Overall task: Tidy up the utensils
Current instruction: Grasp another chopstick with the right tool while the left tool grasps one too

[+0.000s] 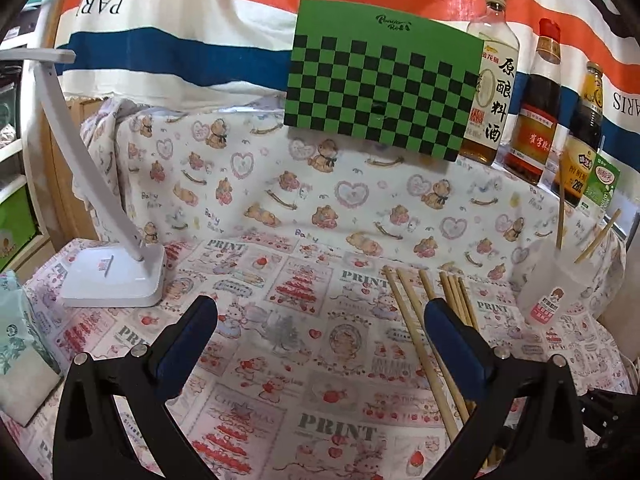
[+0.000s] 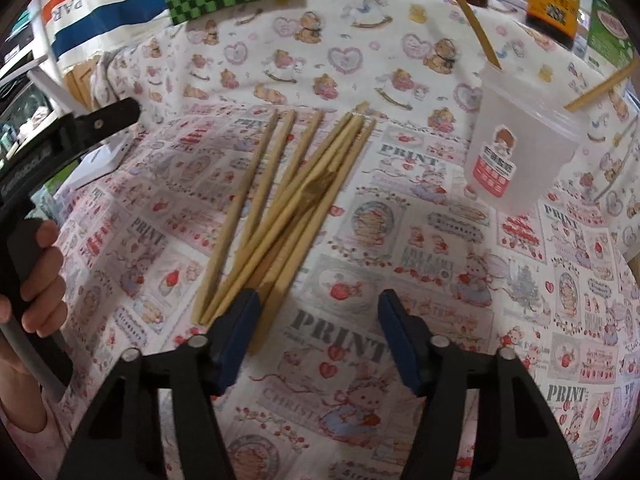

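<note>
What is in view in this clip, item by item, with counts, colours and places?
loose chopsticks: about eight, tan, fanned on the cloth beside the cup
chopsticks in cup: two, tan, leaning out
plastic cup: one, translucent white, right side, upright
tablecloth: one, white and pink print, covers the table
checkerboard card: one, green and black, propped at back
sauce bottles: three, amber to dark, back right
green carton: one, beside bottles
desk lamp: one, white, left
left gripper: black, blue pads, open, empty
right gripper: same, open, empty
</note>
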